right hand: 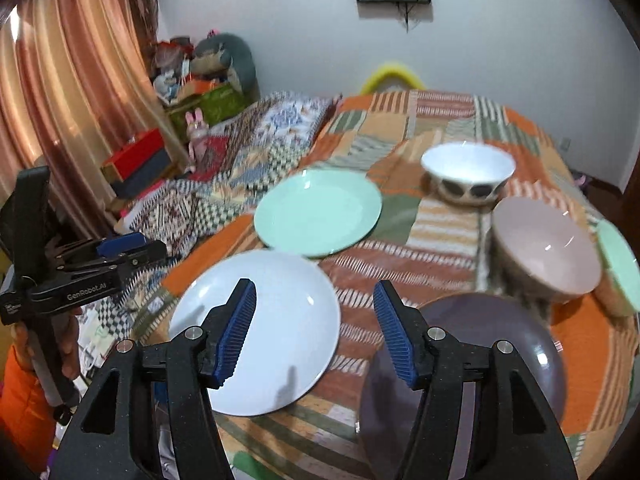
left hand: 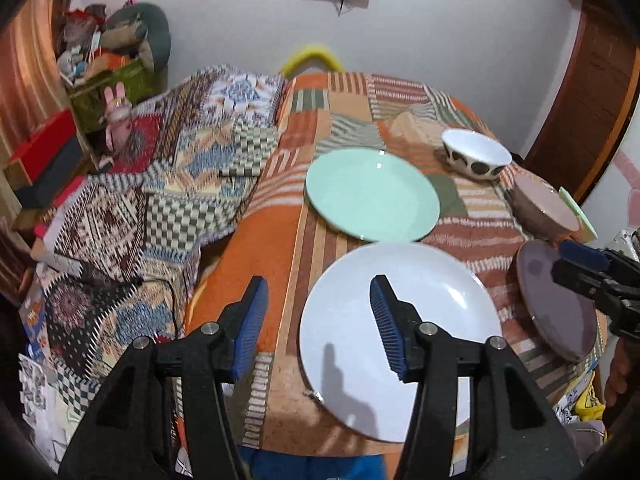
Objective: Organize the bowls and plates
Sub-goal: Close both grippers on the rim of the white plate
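A white plate (left hand: 400, 340) (right hand: 256, 332) lies near the front edge of the table. Behind it lies a mint green plate (left hand: 372, 194) (right hand: 318, 212). A purple plate (left hand: 560, 304) (right hand: 480, 360) sits at the front right. A white bowl with dark spots (left hand: 476, 156) (right hand: 468, 172) and a pink bowl (left hand: 544, 208) (right hand: 544, 248) stand further back on the right. My left gripper (left hand: 319, 282) (right hand: 140, 250) hangs open over the white plate's left rim. My right gripper (right hand: 315, 283) (left hand: 568, 262) is open between the white and purple plates. Both hold nothing.
The table wears a striped orange patchwork cloth (left hand: 344, 104). Another mint green dish (right hand: 620, 264) shows behind the pink bowl at the right edge. A quilt-covered bed (left hand: 160, 184) lies to the left, with clutter and a curtain (right hand: 60, 100) beyond. A yellow chair back (right hand: 394, 74) stands at the far side.
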`<act>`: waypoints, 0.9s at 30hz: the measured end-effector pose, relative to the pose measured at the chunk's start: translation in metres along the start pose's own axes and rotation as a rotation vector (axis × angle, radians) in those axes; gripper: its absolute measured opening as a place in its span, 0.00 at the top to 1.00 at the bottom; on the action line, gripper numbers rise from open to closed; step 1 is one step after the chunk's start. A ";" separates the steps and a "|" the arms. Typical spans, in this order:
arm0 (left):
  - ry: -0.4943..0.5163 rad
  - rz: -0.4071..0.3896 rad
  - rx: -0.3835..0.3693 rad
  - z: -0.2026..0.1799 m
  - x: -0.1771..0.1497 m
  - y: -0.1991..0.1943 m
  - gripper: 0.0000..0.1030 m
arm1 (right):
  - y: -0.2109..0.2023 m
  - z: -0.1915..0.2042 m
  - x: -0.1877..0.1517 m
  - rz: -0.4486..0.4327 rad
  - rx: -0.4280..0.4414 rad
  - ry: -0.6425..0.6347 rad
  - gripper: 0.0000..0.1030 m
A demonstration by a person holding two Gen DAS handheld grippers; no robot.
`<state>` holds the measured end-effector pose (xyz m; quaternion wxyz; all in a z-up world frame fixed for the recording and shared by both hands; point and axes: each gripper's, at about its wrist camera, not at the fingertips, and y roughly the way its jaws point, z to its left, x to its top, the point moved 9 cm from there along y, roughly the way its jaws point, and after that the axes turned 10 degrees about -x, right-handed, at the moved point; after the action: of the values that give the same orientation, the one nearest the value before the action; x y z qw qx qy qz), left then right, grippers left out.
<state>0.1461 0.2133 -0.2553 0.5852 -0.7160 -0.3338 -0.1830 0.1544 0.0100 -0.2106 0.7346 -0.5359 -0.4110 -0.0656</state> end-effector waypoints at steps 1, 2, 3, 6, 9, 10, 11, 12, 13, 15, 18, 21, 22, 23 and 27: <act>-0.007 0.009 -0.006 0.003 -0.004 0.004 0.49 | 0.003 0.001 -0.004 0.017 -0.001 0.002 0.44; -0.016 0.019 -0.014 0.005 -0.008 0.007 0.49 | 0.010 0.002 -0.007 0.035 -0.002 0.004 0.44; -0.026 0.031 -0.026 0.007 -0.012 0.012 0.49 | 0.013 0.003 -0.010 0.048 -0.004 0.006 0.44; -0.038 0.061 -0.038 0.012 -0.021 0.024 0.49 | 0.026 0.005 -0.020 0.104 -0.004 0.017 0.44; -0.054 0.094 -0.053 0.016 -0.031 0.036 0.49 | 0.034 0.010 -0.027 0.135 -0.010 0.004 0.44; -0.064 0.104 -0.060 0.018 -0.034 0.039 0.49 | 0.037 0.012 -0.029 0.146 -0.016 -0.005 0.44; -0.075 0.113 -0.066 0.021 -0.037 0.042 0.49 | 0.039 0.013 -0.031 0.155 -0.020 -0.007 0.44; -0.082 0.120 -0.070 0.023 -0.039 0.045 0.49 | 0.042 0.014 -0.034 0.166 -0.023 -0.008 0.44; -0.087 0.130 -0.073 0.025 -0.042 0.048 0.49 | 0.046 0.014 -0.036 0.178 -0.026 -0.008 0.44; -0.087 0.142 -0.075 0.026 -0.046 0.053 0.49 | 0.051 0.013 -0.039 0.195 -0.033 -0.001 0.44; -0.084 0.154 -0.086 0.027 -0.051 0.059 0.49 | 0.057 0.013 -0.042 0.211 -0.037 0.007 0.44; -0.076 0.146 -0.083 0.028 -0.054 0.062 0.49 | 0.062 0.014 -0.044 0.227 -0.047 0.006 0.44; -0.070 0.137 -0.075 0.028 -0.054 0.062 0.50 | 0.063 0.014 -0.044 0.232 -0.051 0.005 0.44; -0.063 0.129 -0.075 0.028 -0.054 0.061 0.51 | 0.065 0.013 -0.044 0.231 -0.064 0.004 0.44; -0.060 0.135 -0.102 0.026 -0.057 0.064 0.64 | 0.069 0.010 -0.043 0.231 -0.086 0.002 0.49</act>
<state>0.1465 0.2178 -0.3447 0.5488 -0.7708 -0.2925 -0.1383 0.1581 0.0325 -0.2887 0.7141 -0.6104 -0.3427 0.0012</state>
